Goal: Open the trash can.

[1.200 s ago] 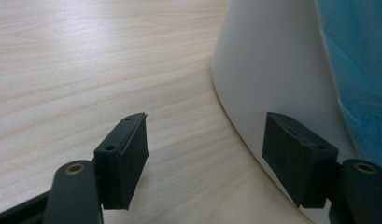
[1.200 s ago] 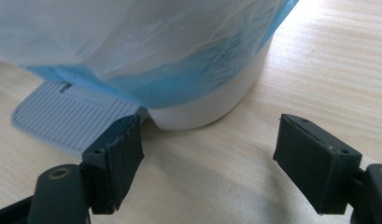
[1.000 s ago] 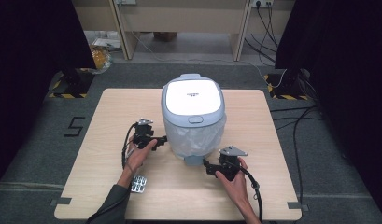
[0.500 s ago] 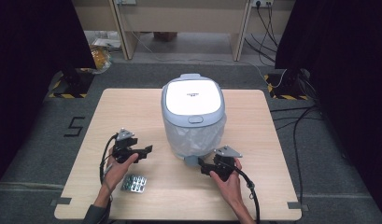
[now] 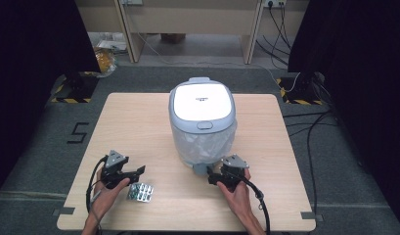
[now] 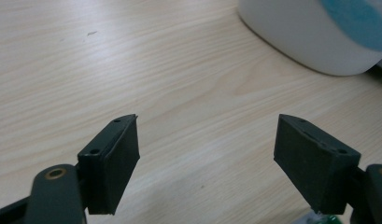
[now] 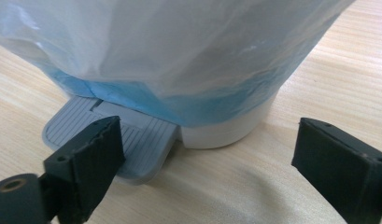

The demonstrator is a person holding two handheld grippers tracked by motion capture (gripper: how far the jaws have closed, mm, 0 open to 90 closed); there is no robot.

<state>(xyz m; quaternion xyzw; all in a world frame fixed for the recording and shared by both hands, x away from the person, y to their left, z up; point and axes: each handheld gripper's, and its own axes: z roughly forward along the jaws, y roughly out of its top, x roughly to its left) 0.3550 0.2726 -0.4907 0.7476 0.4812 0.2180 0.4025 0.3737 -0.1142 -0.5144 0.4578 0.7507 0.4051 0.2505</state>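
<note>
Bin (image 5: pixel 202 122) mid-table; pedal (image 7: pixel 114 135) before right gripper (image 7: pixel 207 158); probably blister pack (image 5: pixel 140 192) nearby.

At frame centre, the bin (image 5: pixel 201 122) is white with a grey lid rim; its ribbed pedal (image 7: pixel 109 130) grey, its liner (image 7: pixel 179 51) translucent blue-white; the table (image 5: pixel 139 127) pale woodgrain.

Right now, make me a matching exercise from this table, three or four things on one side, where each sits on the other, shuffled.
Things:
1. pedal bin
2. blister pack
3. foot pedal
4. left gripper

Places:
A. at the bin's base, before the right gripper
B. table's near left, beside the pack
C. middle of the table
D. flat by the left hand

Pairs: 1-C, 2-D, 3-A, 4-B
</note>
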